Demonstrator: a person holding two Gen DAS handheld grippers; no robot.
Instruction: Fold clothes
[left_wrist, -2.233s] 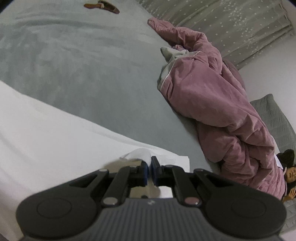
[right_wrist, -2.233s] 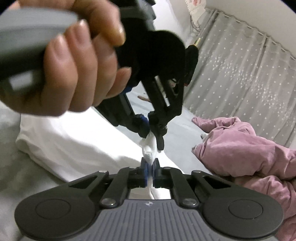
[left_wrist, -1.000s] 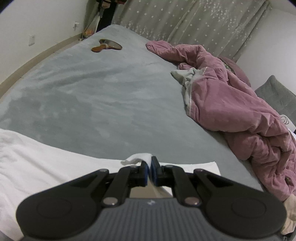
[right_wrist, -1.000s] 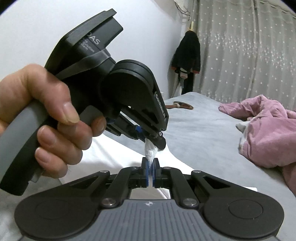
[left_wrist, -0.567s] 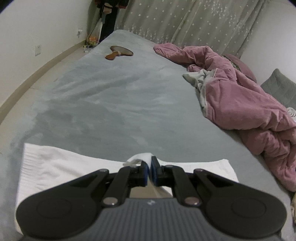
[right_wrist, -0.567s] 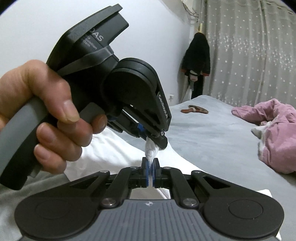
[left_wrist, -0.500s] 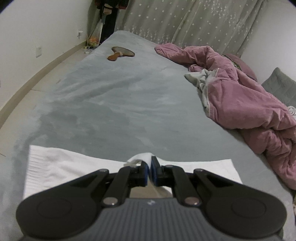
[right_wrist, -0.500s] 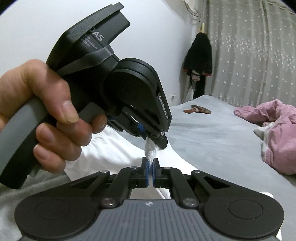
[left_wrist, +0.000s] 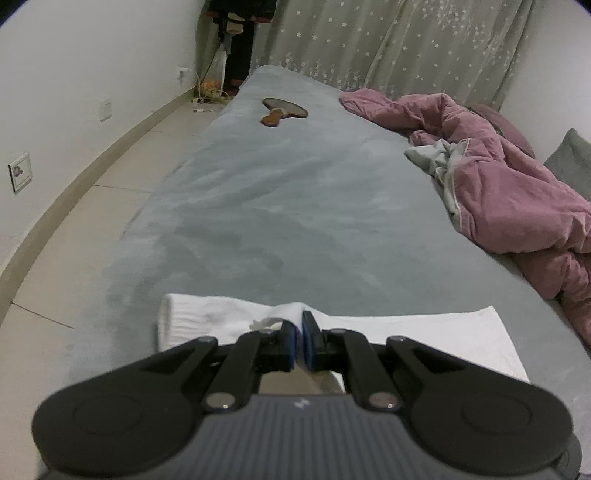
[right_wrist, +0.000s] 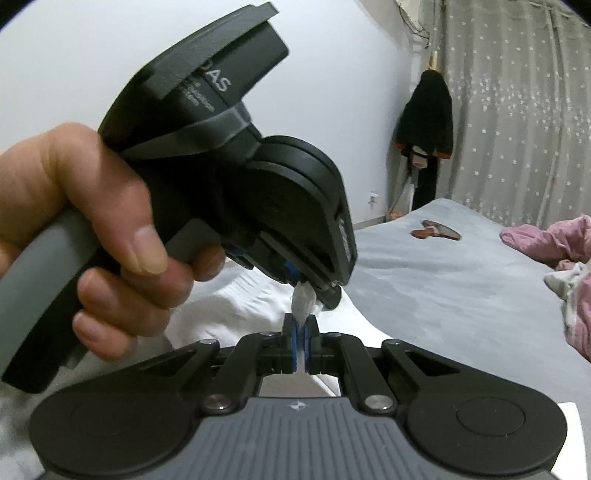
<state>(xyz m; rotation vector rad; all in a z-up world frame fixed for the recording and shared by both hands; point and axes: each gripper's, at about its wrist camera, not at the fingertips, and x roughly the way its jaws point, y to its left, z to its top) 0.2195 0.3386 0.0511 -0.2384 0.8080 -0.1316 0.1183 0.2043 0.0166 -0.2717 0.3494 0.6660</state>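
A white garment (left_wrist: 424, 332) lies on the grey bed (left_wrist: 295, 206), its ribbed left end (left_wrist: 184, 317) doubled over. My left gripper (left_wrist: 299, 332) is shut on a pinched bit of this white cloth. In the right wrist view a hand (right_wrist: 92, 229) holds the left gripper (right_wrist: 310, 291) just above my right gripper (right_wrist: 300, 332). The right gripper is shut on the same white tuft (right_wrist: 303, 299), so both pairs of tips meet almost nose to nose. More of the garment (right_wrist: 229, 306) spreads below them.
A crumpled pink duvet (left_wrist: 498, 177) with a grey lining fills the bed's right side, with a grey pillow (left_wrist: 572, 155) beyond it. A brown hand mirror (left_wrist: 284, 110) lies at the far end. The tiled floor (left_wrist: 92, 192) runs along the left. Dark clothes (right_wrist: 428, 114) hang by the curtain.
Both grippers stay shut on the white cloth and have swung left together. The garment's doubled left end and the floor have come into the left wrist view, and the duvet has slid right.
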